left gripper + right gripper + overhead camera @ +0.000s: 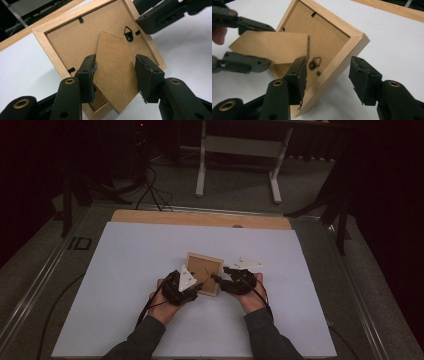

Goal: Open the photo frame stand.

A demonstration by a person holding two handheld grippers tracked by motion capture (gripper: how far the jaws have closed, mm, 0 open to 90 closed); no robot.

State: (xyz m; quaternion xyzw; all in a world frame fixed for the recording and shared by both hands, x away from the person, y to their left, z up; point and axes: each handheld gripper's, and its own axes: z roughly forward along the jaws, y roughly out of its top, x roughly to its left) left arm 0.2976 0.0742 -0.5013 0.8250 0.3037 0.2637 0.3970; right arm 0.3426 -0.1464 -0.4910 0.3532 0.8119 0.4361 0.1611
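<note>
The left tongs [115, 75] grip the fibreboard easel stand [115, 75] of a picture frame [75, 37]: both black, rubber-faced pads bear on the stand's opposite long edges. The stand is a flat, matt brown, elongated panel with a pointed end, swung out from the frame's back. In the left gripper view its long axis runs from the pointed top, near the hanger, down towards the camera.

The right tongs [328, 77] stand open. Their jaws straddle one corner of the frame's rim; the left pad lies close over the backing board, the right pad is clear of the wood.

The picture frame [204, 272] is square, with a pale, smooth wooden rim mitred at the corners. Its back faces up, showing a brown fibreboard backing, small black retaining tabs and a dark metal triangular hanger [129, 33]. In the high view it lies between the two tongs, turned so that its sides run oblique to the worktop's edges.

The worktop [125, 285] carries a smooth white sheet; a light wooden strip [200, 218] shows along its far edge. Beyond it lie grey carpet, black cables [150, 190] and a white table stand [240, 150] in a dim room.
</note>
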